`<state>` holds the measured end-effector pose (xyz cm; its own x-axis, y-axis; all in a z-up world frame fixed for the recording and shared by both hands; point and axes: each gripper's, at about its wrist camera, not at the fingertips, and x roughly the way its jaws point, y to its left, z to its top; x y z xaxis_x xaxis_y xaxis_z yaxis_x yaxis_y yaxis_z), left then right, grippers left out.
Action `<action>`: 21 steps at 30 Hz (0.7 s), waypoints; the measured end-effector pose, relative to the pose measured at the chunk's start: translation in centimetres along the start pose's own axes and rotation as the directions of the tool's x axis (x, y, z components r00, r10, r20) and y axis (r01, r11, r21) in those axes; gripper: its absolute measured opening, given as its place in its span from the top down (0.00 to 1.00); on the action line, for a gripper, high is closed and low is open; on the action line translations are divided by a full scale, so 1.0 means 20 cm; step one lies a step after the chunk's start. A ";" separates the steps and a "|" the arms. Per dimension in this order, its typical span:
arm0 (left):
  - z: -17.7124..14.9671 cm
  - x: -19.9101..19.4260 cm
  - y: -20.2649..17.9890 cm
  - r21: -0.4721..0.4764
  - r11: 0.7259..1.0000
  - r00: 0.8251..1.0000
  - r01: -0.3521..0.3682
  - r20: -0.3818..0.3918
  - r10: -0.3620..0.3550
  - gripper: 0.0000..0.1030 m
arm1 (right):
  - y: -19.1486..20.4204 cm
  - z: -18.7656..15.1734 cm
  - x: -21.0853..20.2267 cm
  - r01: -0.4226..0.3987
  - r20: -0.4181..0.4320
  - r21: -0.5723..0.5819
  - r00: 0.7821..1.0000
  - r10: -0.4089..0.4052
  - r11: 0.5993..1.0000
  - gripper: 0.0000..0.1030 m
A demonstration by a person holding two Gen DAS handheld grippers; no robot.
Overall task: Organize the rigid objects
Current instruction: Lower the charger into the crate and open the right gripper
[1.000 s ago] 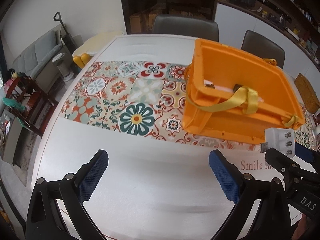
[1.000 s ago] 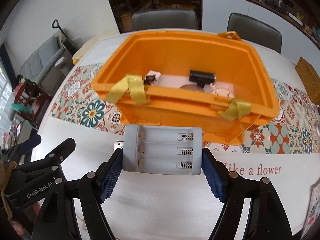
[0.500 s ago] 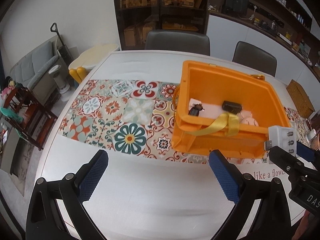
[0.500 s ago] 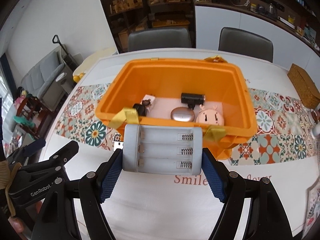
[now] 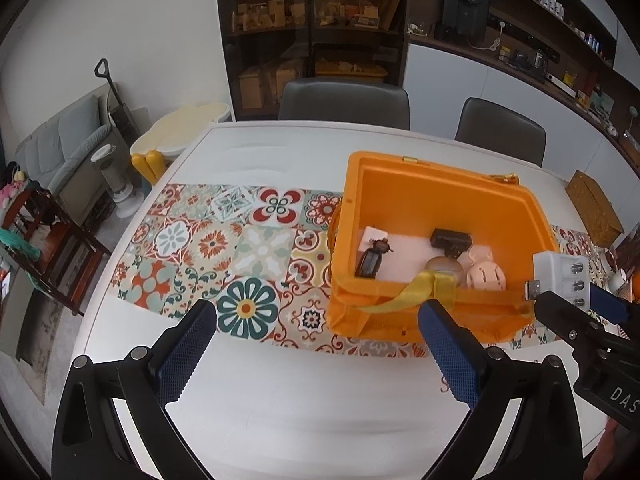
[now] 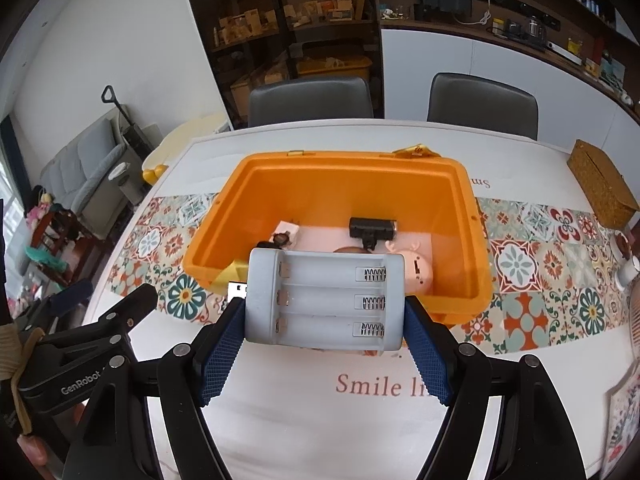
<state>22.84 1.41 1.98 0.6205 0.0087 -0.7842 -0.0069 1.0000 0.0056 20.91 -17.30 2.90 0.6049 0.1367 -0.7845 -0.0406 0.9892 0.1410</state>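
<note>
An open orange bin (image 5: 440, 184) (image 6: 352, 176) stands on the patterned runner and holds several small items, among them a black device (image 6: 372, 229) and a pink round gadget (image 5: 486, 276). My right gripper (image 6: 326, 334) is shut on a white battery charger (image 6: 324, 300) with a USB plug and holds it above the bin's near rim; the charger also shows at the right of the left wrist view (image 5: 562, 280). My left gripper (image 5: 316, 356) is open and empty above the white table, left of the bin's near corner.
A patterned tile runner (image 5: 224, 248) crosses the white table (image 5: 280, 412). A woven box (image 6: 604, 184) sits at the far right. A white cup (image 6: 628, 274) stands near the right edge. Two grey chairs (image 6: 310, 98) stand behind the table.
Both grippers have risen and drawn back, so the bin looks smaller and its inside shows more. The charger stays clamped in the right gripper. The left gripper stays open.
</note>
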 end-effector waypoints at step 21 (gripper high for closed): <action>0.19 0.18 -0.07 0.015 1.000 1.000 -0.005 -0.008 0.005 0.00 | -0.05 0.18 0.15 0.019 -0.006 0.008 1.000 -0.019 1.000 0.25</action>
<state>28.05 0.10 1.55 0.6143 0.0139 -0.7889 0.0017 0.9998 0.0189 25.62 -18.15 2.46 0.6011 0.1179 -0.7904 -0.0227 0.9912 0.1306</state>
